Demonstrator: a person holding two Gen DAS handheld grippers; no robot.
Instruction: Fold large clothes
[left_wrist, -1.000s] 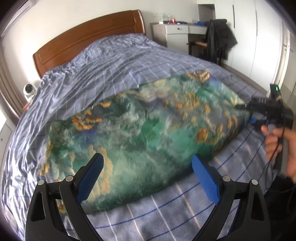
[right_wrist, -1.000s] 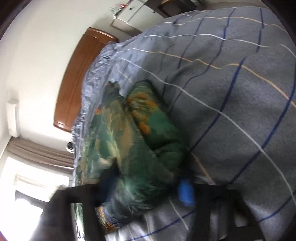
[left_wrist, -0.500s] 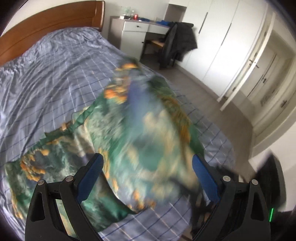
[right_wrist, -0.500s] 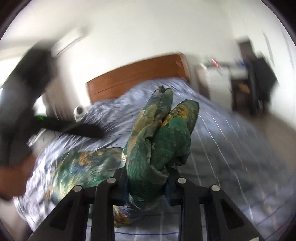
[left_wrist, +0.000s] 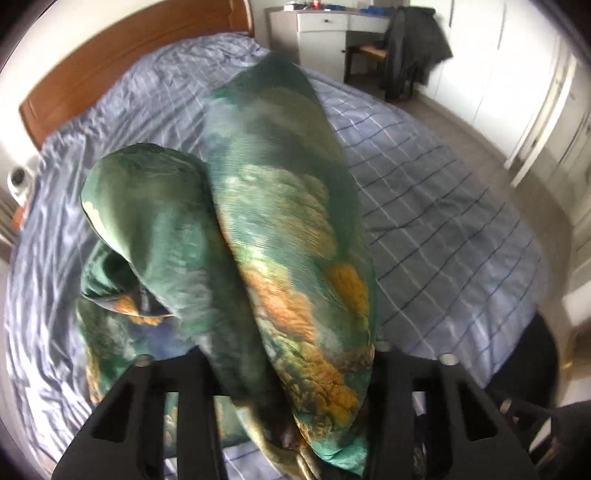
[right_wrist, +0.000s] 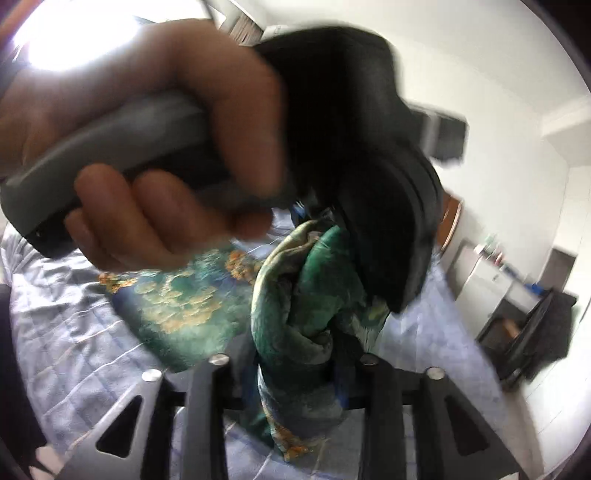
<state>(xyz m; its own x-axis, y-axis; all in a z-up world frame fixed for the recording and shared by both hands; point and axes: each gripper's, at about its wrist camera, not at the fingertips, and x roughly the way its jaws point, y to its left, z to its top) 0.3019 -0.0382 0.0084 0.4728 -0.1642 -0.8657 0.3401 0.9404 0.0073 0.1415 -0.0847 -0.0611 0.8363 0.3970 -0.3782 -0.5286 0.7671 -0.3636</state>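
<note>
Both claws, left (left_wrist: 291, 373) and right (right_wrist: 295, 369), clamped tight, close together

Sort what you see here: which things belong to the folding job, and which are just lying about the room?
Job: green patterned garment, left gripper, right gripper, bed.
Lying about: white dresser, chair with dark jacket, wooden headboard.

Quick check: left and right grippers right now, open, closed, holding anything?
Left gripper: closed on the green printed garment.
Right gripper: closed on the same garment.
</note>
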